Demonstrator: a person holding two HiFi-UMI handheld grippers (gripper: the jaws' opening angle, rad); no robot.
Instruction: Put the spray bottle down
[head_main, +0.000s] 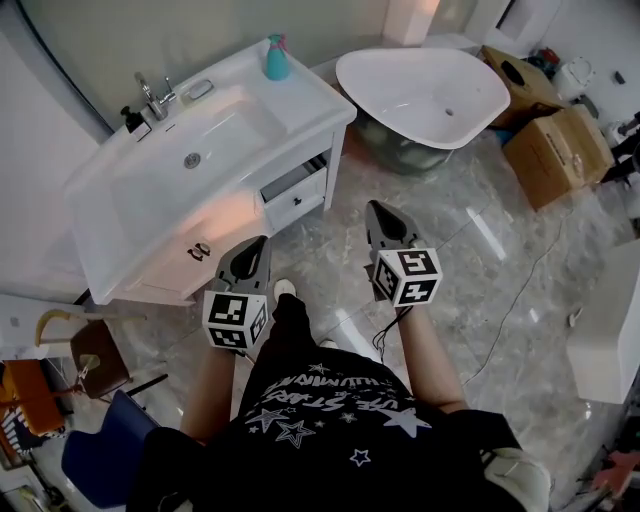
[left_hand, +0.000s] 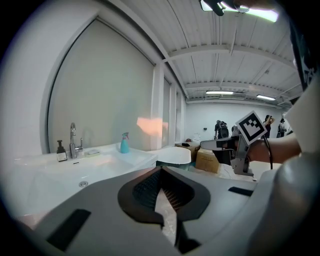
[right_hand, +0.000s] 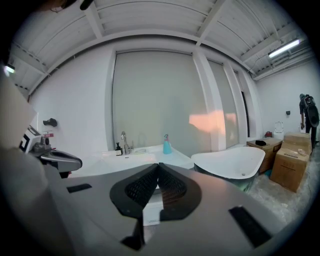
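The teal spray bottle (head_main: 277, 58) stands upright on the back right corner of the white vanity (head_main: 110, 225), with neither gripper near it. It also shows in the left gripper view (left_hand: 124, 143) and in the right gripper view (right_hand: 167, 145), far ahead of the jaws. My left gripper (head_main: 260, 243) hangs in front of the vanity's cabinet, shut with nothing in it (left_hand: 161, 171). My right gripper (head_main: 377, 208) is over the floor between vanity and bathtub, also shut and empty (right_hand: 158, 166). Both point toward the vanity.
A faucet (head_main: 155, 97) and a dark soap dispenser (head_main: 133, 120) stand behind the basin. A vanity drawer (head_main: 295, 187) is pulled out. A white bathtub (head_main: 425, 95) sits to the right, with cardboard boxes (head_main: 558, 150) beyond. A blue chair (head_main: 100, 455) is at bottom left.
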